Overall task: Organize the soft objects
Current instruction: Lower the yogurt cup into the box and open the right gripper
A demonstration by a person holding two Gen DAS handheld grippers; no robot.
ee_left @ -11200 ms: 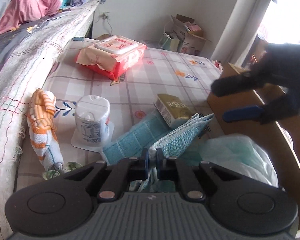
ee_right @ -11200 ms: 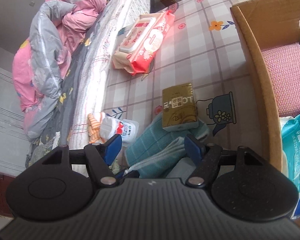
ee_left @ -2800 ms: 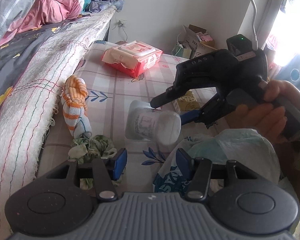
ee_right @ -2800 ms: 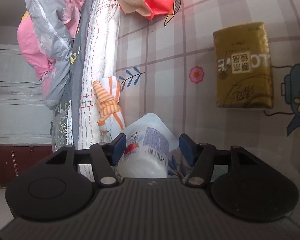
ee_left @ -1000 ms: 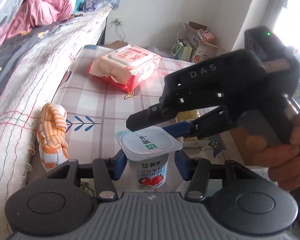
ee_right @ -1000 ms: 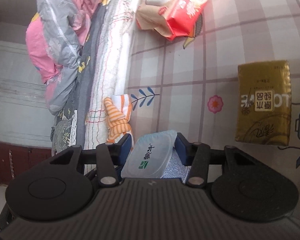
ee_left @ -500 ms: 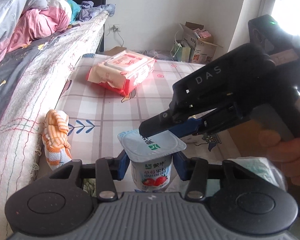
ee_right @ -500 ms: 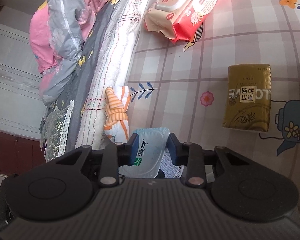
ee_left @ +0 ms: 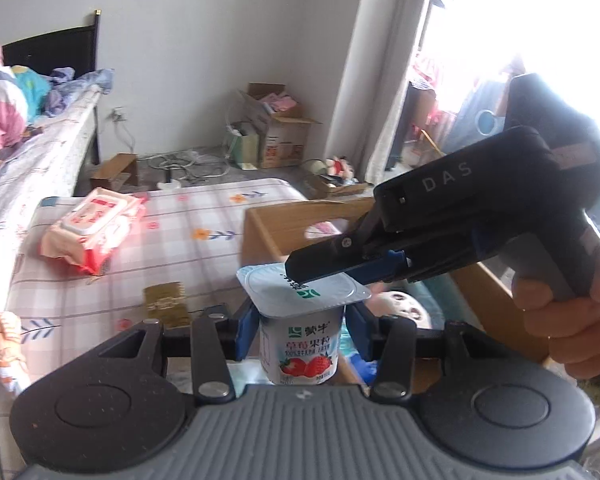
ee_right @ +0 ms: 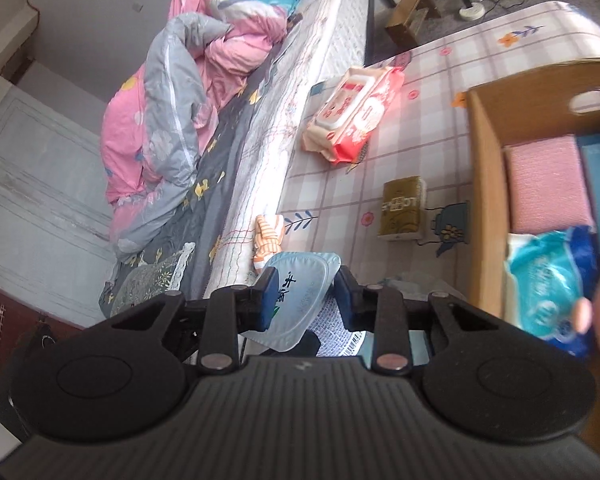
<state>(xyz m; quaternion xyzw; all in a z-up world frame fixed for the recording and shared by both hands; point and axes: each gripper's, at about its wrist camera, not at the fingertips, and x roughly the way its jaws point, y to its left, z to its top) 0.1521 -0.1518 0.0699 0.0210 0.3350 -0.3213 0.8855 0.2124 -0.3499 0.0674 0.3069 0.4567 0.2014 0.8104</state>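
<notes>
My hand-held grippers have risen together: right hand-held gripper [ee_right: 305, 300] clamps the upright strawberry yogurt cup [ee_left: 305, 330]; left hand-held gripper [ee_left: 300, 330] brackets it, contact unclear.

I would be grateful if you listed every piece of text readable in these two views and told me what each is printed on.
"DAS": on the side of the right gripper.
"蒙牛": on the yogurt cup, beside a green logo.
"100%": in the small line on the cup label; the rest of that line is too blurred to read.
Gold packet: lettering unreadable.
Red wipes pack: print too small to read.
Blue wipes pack: lettering blurred.
</notes>
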